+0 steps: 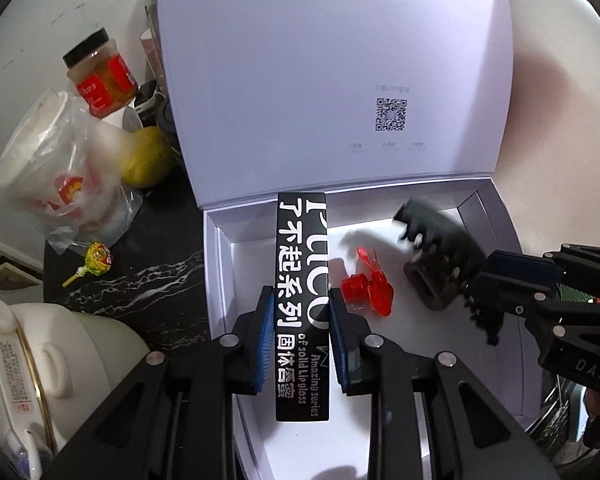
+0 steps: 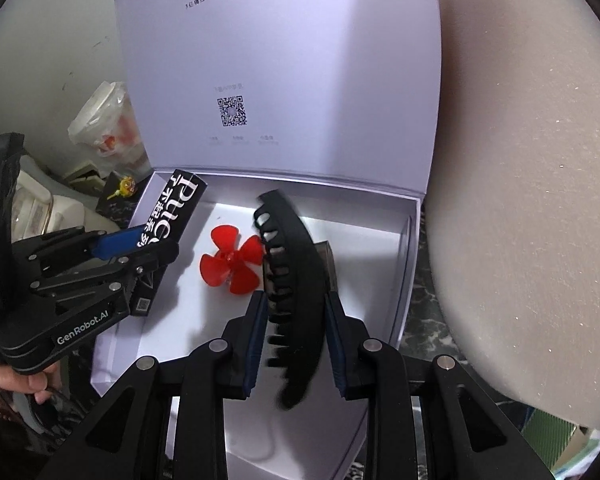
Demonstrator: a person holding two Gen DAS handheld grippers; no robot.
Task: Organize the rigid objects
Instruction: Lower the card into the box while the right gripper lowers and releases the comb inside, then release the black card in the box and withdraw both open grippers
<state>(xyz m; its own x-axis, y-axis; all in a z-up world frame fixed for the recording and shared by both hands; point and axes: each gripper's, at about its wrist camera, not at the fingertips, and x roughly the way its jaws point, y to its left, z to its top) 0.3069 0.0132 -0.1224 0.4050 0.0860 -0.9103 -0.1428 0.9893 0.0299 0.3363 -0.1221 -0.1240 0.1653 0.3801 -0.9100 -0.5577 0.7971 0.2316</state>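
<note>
Lip-gloss carton [image 1: 302, 300], black and long, is clamped in the left gripper [image 1: 300, 336] jaws over the open white box [image 1: 220, 264]; right gripper [image 2: 296, 344] jaws pinch a black hair claw [image 2: 296, 264] beside a red propeller [image 2: 232, 258] lying inside.

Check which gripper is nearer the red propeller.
Left, narrowly. The left gripper, holding the black lip gloss box, is right beside the red propeller; the right gripper holds the black hair claw just past it.

"uLucky" is printed on the white box lid [image 2: 284, 60] above a QR code [image 2: 232, 111]; "GenRobot.AI" is marked on the left gripper [image 2: 156, 248]; "Amazing series" is read on the black carton [image 1: 302, 300]
</note>
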